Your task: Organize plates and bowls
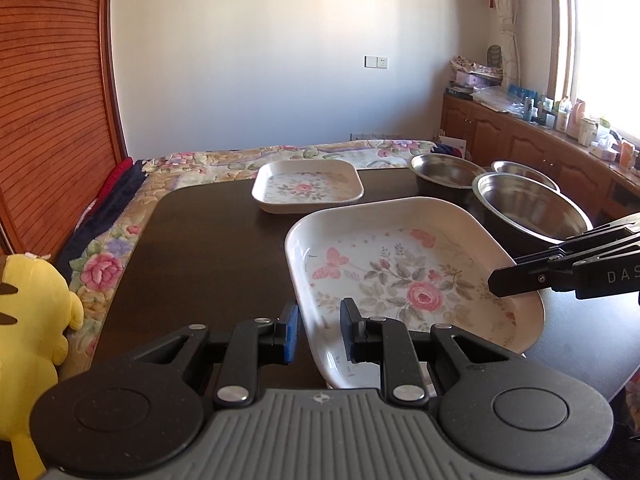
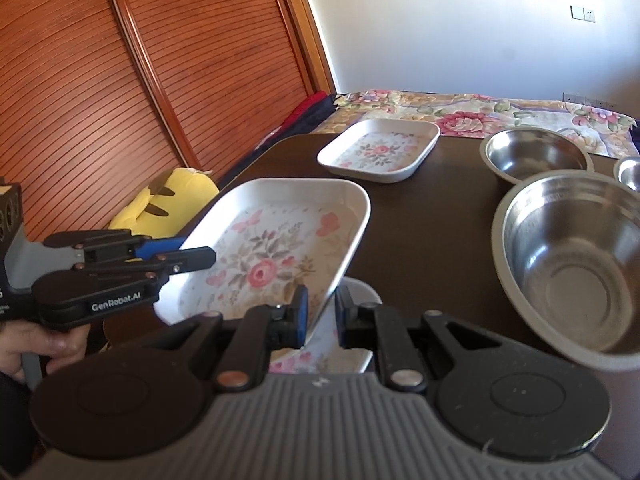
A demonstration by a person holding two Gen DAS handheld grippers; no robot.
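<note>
A white square plate with a rose pattern point(image 1: 400, 280) point(image 2: 272, 248) hangs tilted above the dark table point(image 1: 200, 248) point(image 2: 420, 220), carried between both grippers. My left gripper point(image 1: 318, 320) point(image 2: 196, 252) is shut on the plate's left rim. My right gripper point(image 2: 322, 308) point(image 1: 504, 280) is shut on the opposite rim. Another floral plate point(image 2: 344, 356) lies just beneath, mostly hidden. A smaller floral plate point(image 1: 306, 186) point(image 2: 378, 150) rests farther back. Three steel bowls stand to the right: a large one point(image 1: 524, 208) point(image 2: 572, 260), a middle one point(image 1: 444, 170) point(image 2: 536, 154) and a small one point(image 1: 520, 168) point(image 2: 630, 172).
A yellow plush toy point(image 1: 32, 320) point(image 2: 176, 196) sits off the table's left edge on a floral quilt point(image 1: 120, 256). A slatted wooden door point(image 2: 120, 80) rises on the left. A cluttered wooden cabinet point(image 1: 540, 140) runs under the window. A hand point(image 2: 40, 344) holds the left gripper's handle.
</note>
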